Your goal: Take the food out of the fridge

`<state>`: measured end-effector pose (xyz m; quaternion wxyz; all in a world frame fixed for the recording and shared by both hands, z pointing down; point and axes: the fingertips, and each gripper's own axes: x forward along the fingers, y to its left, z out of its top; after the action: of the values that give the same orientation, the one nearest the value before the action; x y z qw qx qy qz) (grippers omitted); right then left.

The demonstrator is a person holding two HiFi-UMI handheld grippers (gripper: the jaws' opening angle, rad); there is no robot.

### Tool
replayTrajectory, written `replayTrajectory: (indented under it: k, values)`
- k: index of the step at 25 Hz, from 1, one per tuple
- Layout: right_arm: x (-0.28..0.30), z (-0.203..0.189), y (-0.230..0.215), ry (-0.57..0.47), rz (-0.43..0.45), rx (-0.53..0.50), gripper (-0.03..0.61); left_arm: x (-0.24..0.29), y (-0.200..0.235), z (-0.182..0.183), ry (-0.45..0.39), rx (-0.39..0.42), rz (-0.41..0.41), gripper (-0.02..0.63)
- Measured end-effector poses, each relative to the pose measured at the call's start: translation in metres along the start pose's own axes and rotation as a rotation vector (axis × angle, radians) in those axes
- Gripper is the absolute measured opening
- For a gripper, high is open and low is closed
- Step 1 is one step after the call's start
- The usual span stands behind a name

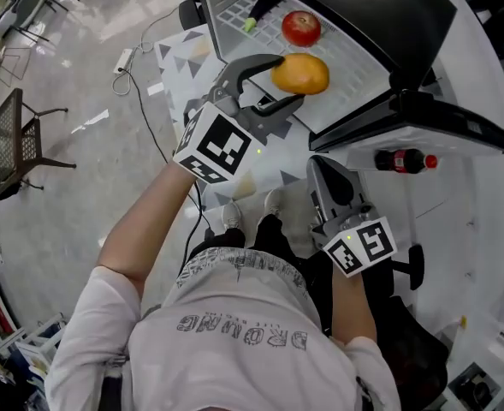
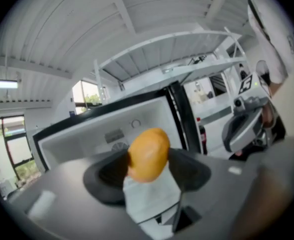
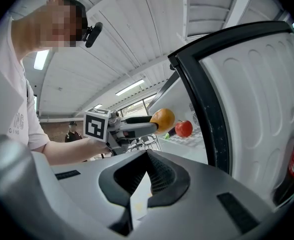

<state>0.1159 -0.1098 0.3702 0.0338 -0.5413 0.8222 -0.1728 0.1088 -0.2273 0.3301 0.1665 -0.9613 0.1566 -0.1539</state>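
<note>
Orange [image 1: 300, 73] pinched between jaws of left tongs [image 1: 287, 80], jaws parted only by its width, over shelf [image 1: 354, 58]. Seemed mid-removal; next called for drawing back clear, grip firm, no squashing. Beyond tips, untaken: apple [image 1: 301, 27]. Right tongs [image 1: 323, 165] jaws together, empty, low beside door, bottle [image 1: 403, 159] just right.

— A home kitchen, is it?

— No, more a test hall or lab. A polished grey concrete floor [image 1: 63, 195] fills the left of the head view, with a black mesh chair [image 1: 12, 139] at the left edge and a white power strip [image 1: 123, 59] lying loose near the top.

— And the black fridge with the white inside [image 1: 363, 58]?

— Top right, door open, beside a grey triangle-patterned mat [image 1: 176, 75]. The left gripper view shows a white ribbed roof [image 2: 62, 29] overhead, with a strip light [image 2: 2, 84] and tall windows [image 2: 12, 154] at the left.
</note>
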Motion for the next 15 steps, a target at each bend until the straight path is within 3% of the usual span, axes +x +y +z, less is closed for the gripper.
replayTrajectory:
  k: [4, 15]
  values:
    - [0.006, 0.002, 0.009, 0.001, 0.010, -0.013, -0.011, -0.024, 0.003, -0.006, -0.007, -0.048, 0.030, 0.261]
    - [0.020, 0.012, 0.032, -0.001, 0.047, -0.052, -0.011, -0.083, 0.019, -0.009, -0.042, -0.087, 0.125, 0.259]
